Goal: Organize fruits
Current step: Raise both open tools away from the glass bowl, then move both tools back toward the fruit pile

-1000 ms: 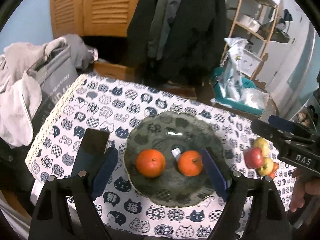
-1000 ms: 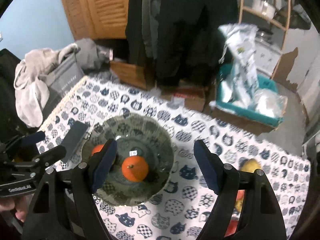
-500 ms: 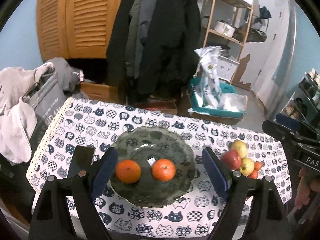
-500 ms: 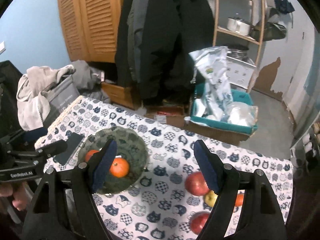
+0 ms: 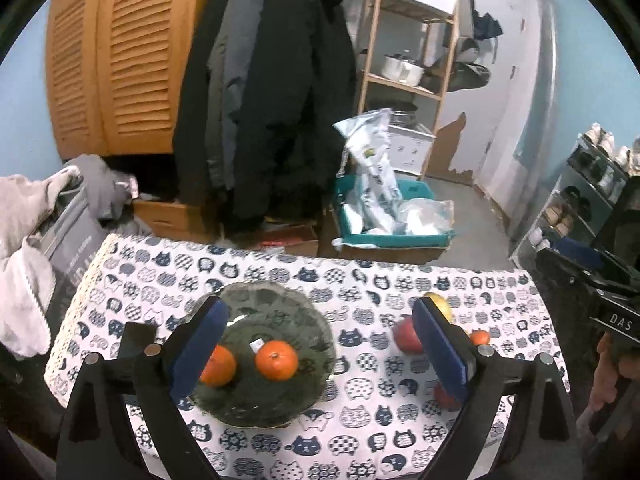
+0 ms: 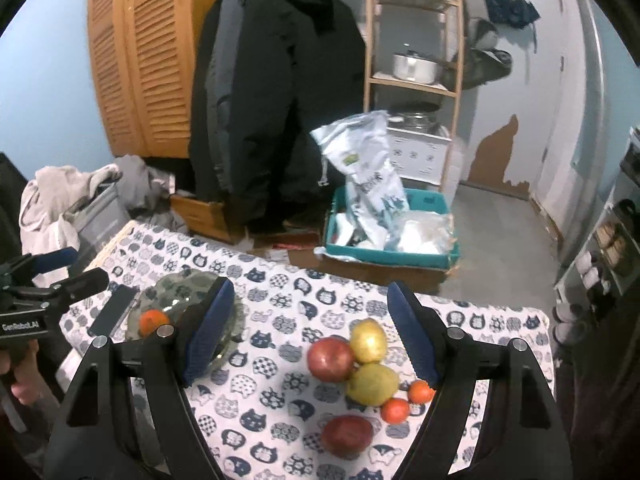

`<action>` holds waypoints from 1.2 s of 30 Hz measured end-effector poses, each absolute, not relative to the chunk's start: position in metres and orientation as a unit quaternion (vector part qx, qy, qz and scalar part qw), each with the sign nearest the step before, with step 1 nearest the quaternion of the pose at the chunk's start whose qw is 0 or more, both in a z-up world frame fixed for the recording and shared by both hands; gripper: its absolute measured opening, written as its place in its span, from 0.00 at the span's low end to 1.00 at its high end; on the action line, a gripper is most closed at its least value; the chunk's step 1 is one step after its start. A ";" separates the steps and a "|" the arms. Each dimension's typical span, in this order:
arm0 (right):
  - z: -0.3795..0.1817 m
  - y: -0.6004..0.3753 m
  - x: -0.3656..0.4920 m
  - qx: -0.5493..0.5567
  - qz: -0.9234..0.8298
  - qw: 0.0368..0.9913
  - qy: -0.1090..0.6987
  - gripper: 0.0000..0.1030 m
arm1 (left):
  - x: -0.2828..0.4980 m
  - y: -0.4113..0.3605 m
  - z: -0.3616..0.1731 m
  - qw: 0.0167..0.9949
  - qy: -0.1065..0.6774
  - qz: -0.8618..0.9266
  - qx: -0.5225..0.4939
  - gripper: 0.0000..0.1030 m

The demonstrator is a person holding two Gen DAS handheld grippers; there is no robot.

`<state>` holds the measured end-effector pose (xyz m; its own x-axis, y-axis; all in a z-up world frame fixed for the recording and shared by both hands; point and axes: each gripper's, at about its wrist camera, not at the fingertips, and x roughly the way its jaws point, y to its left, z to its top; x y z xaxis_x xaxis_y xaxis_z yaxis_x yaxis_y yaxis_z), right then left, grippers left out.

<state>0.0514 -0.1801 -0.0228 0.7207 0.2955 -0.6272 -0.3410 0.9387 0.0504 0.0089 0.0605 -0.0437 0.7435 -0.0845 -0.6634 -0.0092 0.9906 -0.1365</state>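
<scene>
Your right gripper hangs wide and empty above the loose fruit pile on the counter; your left gripper, also wide, hovers by the plate with two oranges. Next, lower onto one piece and close

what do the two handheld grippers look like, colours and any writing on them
Both are matte black frames with silver bolt heads and two fingers faced with dark blue ribbed pads. The left gripper seen from the right wrist camera carries white lettering reading GenRobot.AI; the right gripper seen from the left wrist camera shows white letters DAS. A bare hand grips the left one. No cables or sleeves visible.
</scene>
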 end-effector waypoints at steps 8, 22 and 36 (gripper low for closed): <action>-0.026 -0.231 0.049 -0.017 0.127 0.933 0.335 0.77 | 0.023 0.024 -0.046 0.928 0.367 -0.049 -0.051 0.96; -0.064 -0.289 0.054 -0.002 0.069 0.925 0.373 0.77 | 0.044 -0.030 -0.071 0.916 0.392 -0.088 -0.009 0.96; -0.122 -0.310 0.082 0.006 0.044 0.896 0.443 0.77 | 0.080 -0.058 -0.138 0.883 0.460 -0.098 0.006 0.96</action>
<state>0.0820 -0.3099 -0.1215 0.6044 0.0847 -0.7921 -0.0737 0.9960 0.0503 0.0802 -0.0577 -0.1377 0.5579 -0.1671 -0.8129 0.1773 0.9809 -0.0800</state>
